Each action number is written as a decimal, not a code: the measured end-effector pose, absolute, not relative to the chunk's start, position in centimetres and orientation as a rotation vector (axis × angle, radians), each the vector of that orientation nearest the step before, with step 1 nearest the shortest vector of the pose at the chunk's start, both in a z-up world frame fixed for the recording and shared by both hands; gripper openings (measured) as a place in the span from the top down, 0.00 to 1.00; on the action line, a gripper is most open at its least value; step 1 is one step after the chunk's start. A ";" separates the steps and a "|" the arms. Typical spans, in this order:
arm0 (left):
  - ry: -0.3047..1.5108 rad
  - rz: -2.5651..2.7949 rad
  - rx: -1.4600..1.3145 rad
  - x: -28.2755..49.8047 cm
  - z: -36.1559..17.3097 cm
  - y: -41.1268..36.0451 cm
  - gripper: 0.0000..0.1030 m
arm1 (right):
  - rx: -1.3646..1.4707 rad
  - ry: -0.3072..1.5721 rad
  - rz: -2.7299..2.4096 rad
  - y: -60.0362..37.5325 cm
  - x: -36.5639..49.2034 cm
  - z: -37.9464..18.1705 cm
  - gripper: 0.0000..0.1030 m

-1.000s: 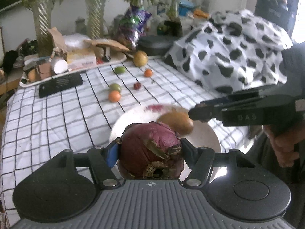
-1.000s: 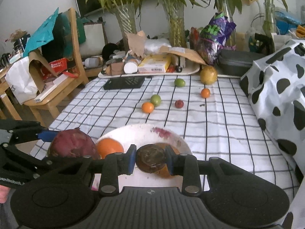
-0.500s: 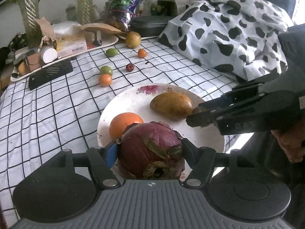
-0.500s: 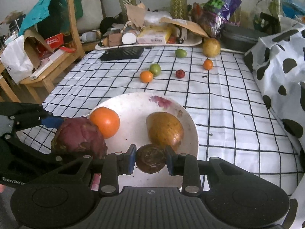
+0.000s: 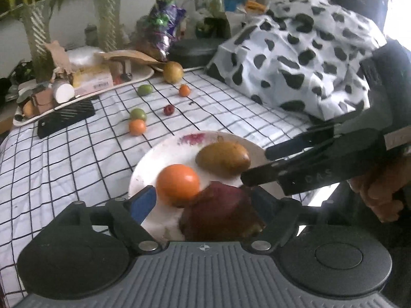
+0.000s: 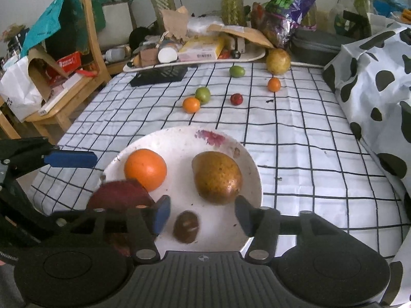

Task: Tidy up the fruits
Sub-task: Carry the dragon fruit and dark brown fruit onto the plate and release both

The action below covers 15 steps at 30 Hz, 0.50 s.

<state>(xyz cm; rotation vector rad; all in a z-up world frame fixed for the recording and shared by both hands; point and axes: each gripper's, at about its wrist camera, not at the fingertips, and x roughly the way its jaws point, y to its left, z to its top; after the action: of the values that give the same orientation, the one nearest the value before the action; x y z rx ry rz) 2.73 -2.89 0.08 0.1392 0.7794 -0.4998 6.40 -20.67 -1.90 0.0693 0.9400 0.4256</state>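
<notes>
Right hand-held gripper point(image 6: 200, 211) jaws opening, small brown fruit point(image 6: 186, 226) loose between them on plate point(image 6: 177, 138); left hand-held gripper point(image 5: 203, 201) opening beside dark red fruit point(image 5: 221, 215).

Both grippers have let go. The big red fruit point(image 5: 221, 213) and small brown fruit point(image 6: 186, 227) now rest on the plate point(image 6: 179, 138).

A table under a white cloth with black grid lines point(image 6: 295, 133) carries a white plate point(image 6: 179, 141) at its near edge. Farther back, two small oranges point(image 6: 191, 104), two green fruits point(image 6: 203, 94), a red fruit point(image 6: 236, 99) and a yellow fruit point(image 6: 278, 61) lie scattered; beyond them sit a black slatted object point(image 6: 159, 75), a cluttered tray point(image 6: 251, 56) and a spotted cloth point(image 6: 372, 82).
</notes>
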 end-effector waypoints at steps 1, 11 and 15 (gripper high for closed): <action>0.780 -0.495 0.130 2.7 0.1 -2.7 0.22 | 0.071 0.933 0.418 -20.8 6.3 -1.8 0.29; 0.790 -0.413 0.067 3.2 0.4 -0.7 0.22 | 0.107 0.881 0.365 -21.4 6.0 -0.9 0.04; 0.789 -0.414 0.057 3.3 0.5 -0.5 0.22 | 0.085 0.882 0.357 -21.2 6.0 -1.0 0.00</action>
<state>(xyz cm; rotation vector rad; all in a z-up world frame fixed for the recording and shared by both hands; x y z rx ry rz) 3.25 -0.54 0.47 0.0567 0.7894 -0.4138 6.01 -21.23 -0.97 0.0854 0.8819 0.3565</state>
